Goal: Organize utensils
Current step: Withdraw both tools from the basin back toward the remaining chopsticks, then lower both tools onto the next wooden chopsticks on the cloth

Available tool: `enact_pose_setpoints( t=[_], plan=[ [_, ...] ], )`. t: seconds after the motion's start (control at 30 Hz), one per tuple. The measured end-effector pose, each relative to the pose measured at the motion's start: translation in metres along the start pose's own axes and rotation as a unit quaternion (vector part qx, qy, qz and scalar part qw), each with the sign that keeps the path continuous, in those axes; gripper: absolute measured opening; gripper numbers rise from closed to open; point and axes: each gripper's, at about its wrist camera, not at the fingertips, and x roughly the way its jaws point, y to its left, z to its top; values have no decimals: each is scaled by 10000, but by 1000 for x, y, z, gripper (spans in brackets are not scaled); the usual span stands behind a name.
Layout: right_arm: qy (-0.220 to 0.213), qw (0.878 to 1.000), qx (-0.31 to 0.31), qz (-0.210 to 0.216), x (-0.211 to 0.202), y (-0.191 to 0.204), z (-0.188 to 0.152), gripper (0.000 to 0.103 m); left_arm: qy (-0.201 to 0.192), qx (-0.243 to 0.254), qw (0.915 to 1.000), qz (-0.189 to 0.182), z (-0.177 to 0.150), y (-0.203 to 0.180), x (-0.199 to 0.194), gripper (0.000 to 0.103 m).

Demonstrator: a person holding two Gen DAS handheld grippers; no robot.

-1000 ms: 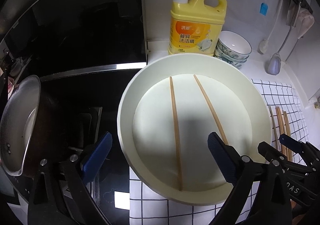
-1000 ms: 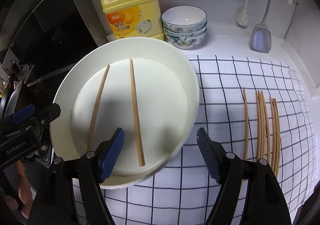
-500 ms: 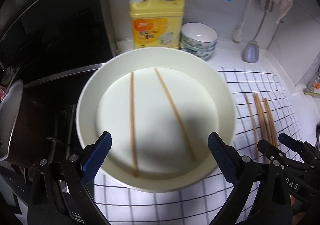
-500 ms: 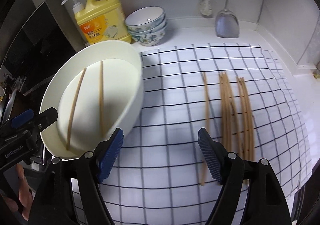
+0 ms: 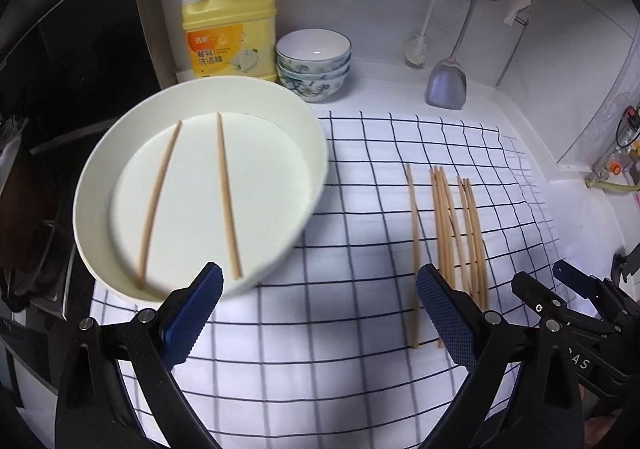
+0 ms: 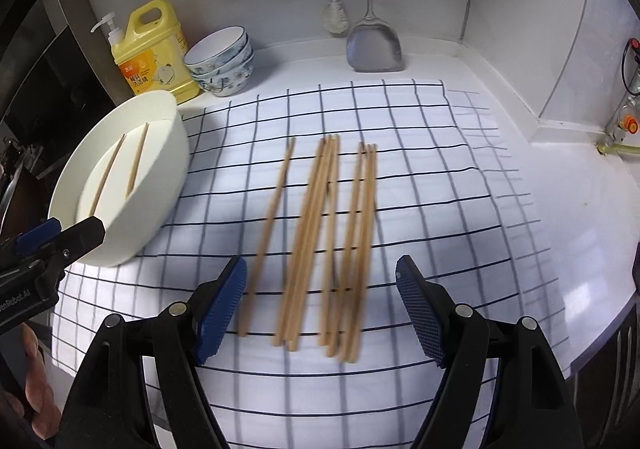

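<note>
Right gripper (image 6: 320,309): jaws spread wide, nothing between them, hovering above the near ends of the loose chopsticks (image 6: 320,241). Left gripper (image 5: 318,315): also spread wide and holding nothing, over the checked cloth (image 5: 320,369) between the white dish (image 5: 308,137) and the loose sticks.

Loose chopsticks lie on the cloth, running away from the cameras in three groups: one single stick (image 6: 268,233) on the left, a tight bundle in the middle, another bundle to the right. The bundles overlap and are motion-blurred, so no exact count.

White dish sits at the cloth's left edge, near rim on the cloth, left side overhanging toward the dark stove area. Two chopsticks (image 5: 192,197) lie flat inside it, apart from each other, roughly parallel.

Farther back, on the white counter: a yellow pump bottle of dish soap (image 5: 230,25) just behind the dish, a stack of patterned bowls (image 5: 314,63) beside it. A metal spatula (image 6: 374,45) and a white brush (image 6: 336,15) hang by the back wall.
</note>
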Motion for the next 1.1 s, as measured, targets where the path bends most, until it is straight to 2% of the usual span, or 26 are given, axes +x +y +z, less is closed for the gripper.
enact_pose_setpoints(
  t=[0.17, 0.3, 0.47, 0.6, 0.8, 1.0, 1.1],
  plan=[
    [-45, 9999, -113, 90, 6, -31, 1, 75, 81, -82, 9998, 159, -6, -27, 7, 96],
    [-33, 9999, 35, 119, 14, -47, 1, 75, 99, 115, 9995, 268, -6, -41, 14, 96],
    [-26, 9997, 239, 22, 29, -50, -7, 75, -7, 301, 9995, 136, -9, -51, 32, 96],
    [-20, 9992, 369, -157, 44, -49, -16, 75, 61, 440, 9990, 81, -12, -58, 54, 96],
    [-217, 9980, 549, -246, 60, -60, -23, 75, -58, 587, 9979, 250, -19, -67, 80, 96],
    [-372, 9982, 389, -257, 77, -60, -22, 75, -105, 342, 9991, 209, -22, -67, 107, 96],
    [-414, 9982, 401, -185, 80, -60, -20, 75, -102, 278, 9991, 303, -24, -67, 114, 96]
  ],
)
